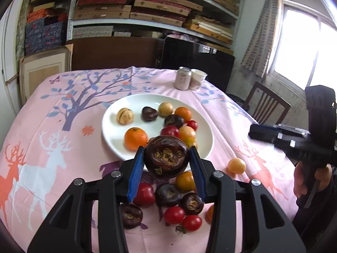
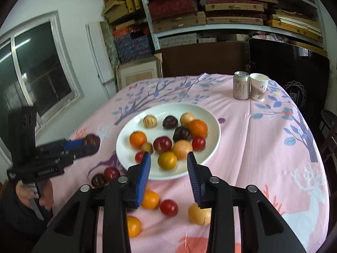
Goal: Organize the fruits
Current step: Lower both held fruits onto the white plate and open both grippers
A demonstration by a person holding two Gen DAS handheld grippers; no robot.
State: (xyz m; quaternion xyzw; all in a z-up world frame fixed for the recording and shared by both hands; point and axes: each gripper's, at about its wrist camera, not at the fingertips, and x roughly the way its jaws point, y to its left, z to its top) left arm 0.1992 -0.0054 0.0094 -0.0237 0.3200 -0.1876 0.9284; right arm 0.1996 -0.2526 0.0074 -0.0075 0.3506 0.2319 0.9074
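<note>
Nearest in the left wrist view, a loose scatter of fruit is seen on the pink tablecloth printed with deer and trees [image 1: 52,109]: red cherry tomatoes, dark purple-brown round fruits and small orange ones, lying just below and behind the raised fingers.

Above that scatter, the left gripper [image 1: 166,164] is clamped on a dark purple-brown round fruit with a tan scarred end [image 1: 166,158]. Its blue ribbed pads [image 1: 137,168] are pressed to both flanks, at a narrow setting. The fruit is carried clear of the cloth; its scarred end faces the camera, so no long axis is to be reckoned with.

The right gripper [image 2: 168,168] is seen with nothing between its blue pads. Its jaws stand moderately apart, and a yellow-orange fruit on the plate shows through the gap, untouched.

Just beyond both grippers lies the white round ceramic plate [image 1: 113,113], already loaded with a dozen or so fruits, crowded toward its right half. From the held fruit, the plate lies straight ahead and slightly lower. Bare plate is judged to remain on the near-left side, left of a large orange fruit [image 1: 135,138]. The left hand is judged the nearer to that spot.

Farther off, a pale drinks can [image 1: 182,78] and a paper cup [image 1: 197,79] stand side by side near the table's far edge, well apart from the plate.
</note>
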